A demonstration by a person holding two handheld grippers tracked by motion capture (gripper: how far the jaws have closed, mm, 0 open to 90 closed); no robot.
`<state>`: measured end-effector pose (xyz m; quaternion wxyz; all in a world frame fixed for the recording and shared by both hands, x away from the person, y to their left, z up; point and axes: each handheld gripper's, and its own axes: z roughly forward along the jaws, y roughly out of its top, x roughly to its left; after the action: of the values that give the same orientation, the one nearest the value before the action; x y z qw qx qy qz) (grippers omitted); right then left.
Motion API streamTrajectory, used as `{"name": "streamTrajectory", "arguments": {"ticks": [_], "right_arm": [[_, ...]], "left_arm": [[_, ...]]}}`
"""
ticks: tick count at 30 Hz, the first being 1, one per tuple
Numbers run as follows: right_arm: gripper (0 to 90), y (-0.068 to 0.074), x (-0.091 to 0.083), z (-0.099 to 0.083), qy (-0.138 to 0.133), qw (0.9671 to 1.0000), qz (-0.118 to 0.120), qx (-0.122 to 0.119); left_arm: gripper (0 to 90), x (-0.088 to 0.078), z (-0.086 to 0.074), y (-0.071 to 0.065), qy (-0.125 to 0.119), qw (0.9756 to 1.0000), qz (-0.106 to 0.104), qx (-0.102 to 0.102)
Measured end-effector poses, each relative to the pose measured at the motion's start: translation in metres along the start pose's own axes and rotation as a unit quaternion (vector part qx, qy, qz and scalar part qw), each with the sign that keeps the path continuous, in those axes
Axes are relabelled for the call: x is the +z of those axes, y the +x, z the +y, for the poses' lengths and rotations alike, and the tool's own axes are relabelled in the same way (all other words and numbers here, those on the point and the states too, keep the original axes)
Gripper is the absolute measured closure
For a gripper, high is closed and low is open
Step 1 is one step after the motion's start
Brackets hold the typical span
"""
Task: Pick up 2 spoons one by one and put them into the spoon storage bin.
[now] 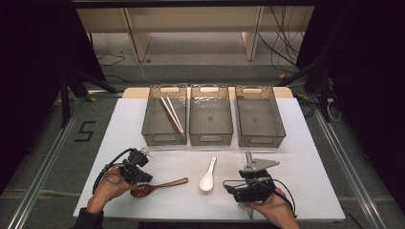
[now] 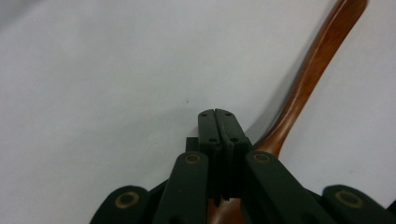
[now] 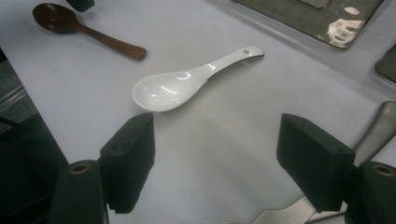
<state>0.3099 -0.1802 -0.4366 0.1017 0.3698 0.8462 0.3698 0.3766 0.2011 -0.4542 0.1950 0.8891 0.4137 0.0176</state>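
Note:
My left gripper [image 1: 142, 179] is shut, its jaws pressed flat together with nothing between them, just above the bowl end of a brown wooden spoon [image 1: 165, 184] near the table's front left. In the left gripper view the shut left gripper [image 2: 217, 122] hides that end of the wooden spoon [image 2: 313, 70], whose handle runs off to the upper right. A white ceramic spoon [image 1: 208, 176] lies at the front centre. My right gripper [image 1: 237, 185] stands wide open beside it; in the right gripper view the right gripper [image 3: 222, 156] frames bare table in front of the white spoon [image 3: 173, 88].
Three translucent grey bins stand side by side at the back: the left bin [image 1: 165, 139] holds chopsticks [image 1: 172, 114], the middle bin [image 1: 211, 139] and the right bin [image 1: 260, 141] look empty. A grey metal utensil handle [image 1: 248, 157] lies under my right gripper. The table edge [image 1: 210, 217] is close in front.

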Motion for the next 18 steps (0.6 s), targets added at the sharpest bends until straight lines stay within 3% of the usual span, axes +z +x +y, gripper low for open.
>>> {"name": "streamTrajectory", "arguments": {"ticks": [2, 4, 9, 14, 18], "right_arm": [[28.8, 0.0, 0.0, 0.0, 0.0, 1.0, 0.001, 0.0], [28.8, 0.0, 0.0, 0.0, 0.0, 1.0, 0.001, 0.001], [28.8, 0.0, -0.001, 0.0, 0.0, 1.0, 0.001, 0.001], [28.8, 0.0, -0.001, 0.0, -0.001, 1.0, 0.0, 0.001], [28.8, 0.0, -0.001, 0.0, 0.0, 1.0, 0.0, 0.001]], "left_arm": [[79.7, -0.006, 0.002, -0.002, -0.007, 1.0, -0.003, 0.004], [65.8, -0.011, 0.004, -0.006, -0.021, 0.9997, -0.012, 0.011], [40.9, -0.011, 0.008, -0.018, -0.017, 0.9988, -0.01, 0.046], [32.1, -0.004, 0.009, -0.026, -0.002, 0.9973, -0.002, 0.073], [30.7, 0.002, 0.009, -0.028, 0.017, 0.9957, 0.0, 0.092]]}}
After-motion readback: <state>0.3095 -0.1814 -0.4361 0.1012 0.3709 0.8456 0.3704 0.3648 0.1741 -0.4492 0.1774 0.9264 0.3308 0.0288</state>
